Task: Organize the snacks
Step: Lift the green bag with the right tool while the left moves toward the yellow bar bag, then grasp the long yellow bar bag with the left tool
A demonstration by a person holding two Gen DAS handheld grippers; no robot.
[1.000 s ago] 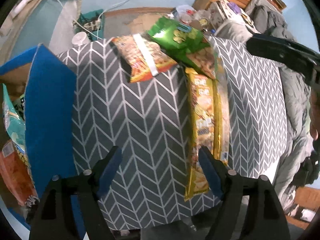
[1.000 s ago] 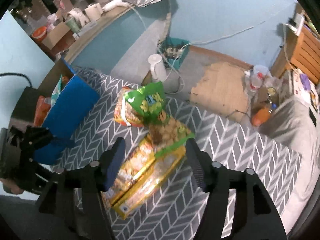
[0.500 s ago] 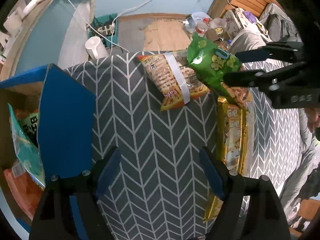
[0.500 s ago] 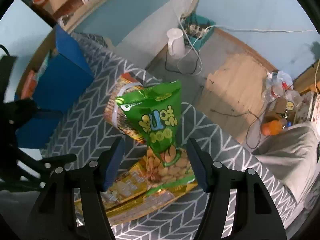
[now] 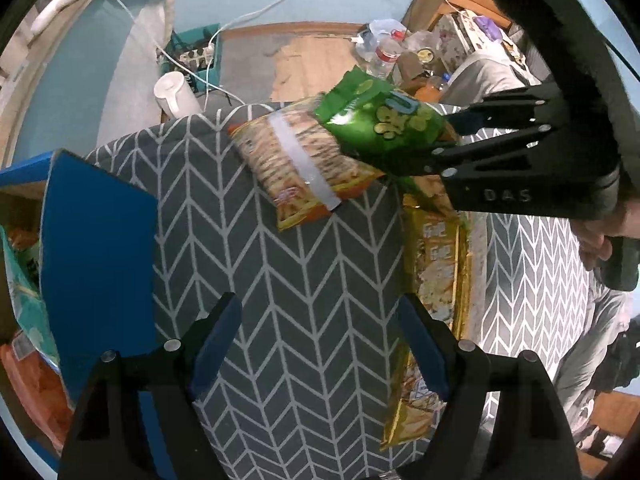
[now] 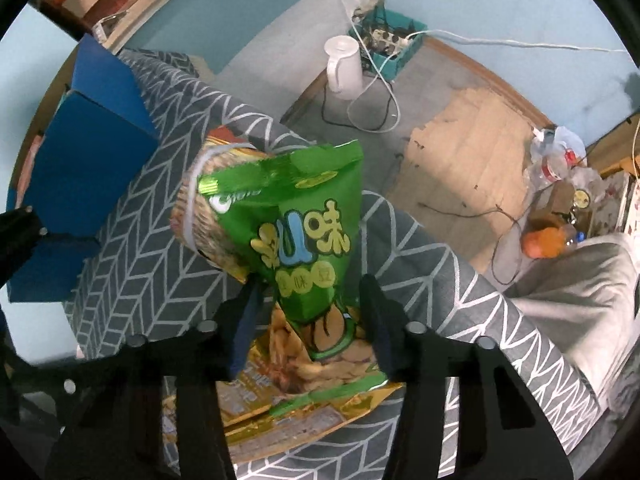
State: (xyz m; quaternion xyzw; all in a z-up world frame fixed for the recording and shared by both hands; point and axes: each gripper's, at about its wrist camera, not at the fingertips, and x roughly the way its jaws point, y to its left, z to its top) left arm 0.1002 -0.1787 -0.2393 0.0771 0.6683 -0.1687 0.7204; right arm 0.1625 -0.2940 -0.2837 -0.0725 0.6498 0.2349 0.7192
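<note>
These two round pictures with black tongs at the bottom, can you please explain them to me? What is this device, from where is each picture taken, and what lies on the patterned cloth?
There is no robot. A person holds a black two-finger gripper in each hand, each with a fisheye camera looking along its fingers.

The left wrist view shows the left gripper, open and empty, above the grey herringbone tablecloth. The right wrist view shows the right gripper, its jaws closing around the shiny green snack bag.

On the cloth also lie an orange-edged snack bag with a white band and a long golden snack pack. At the left stands an open blue box already holding snacks.
</note>
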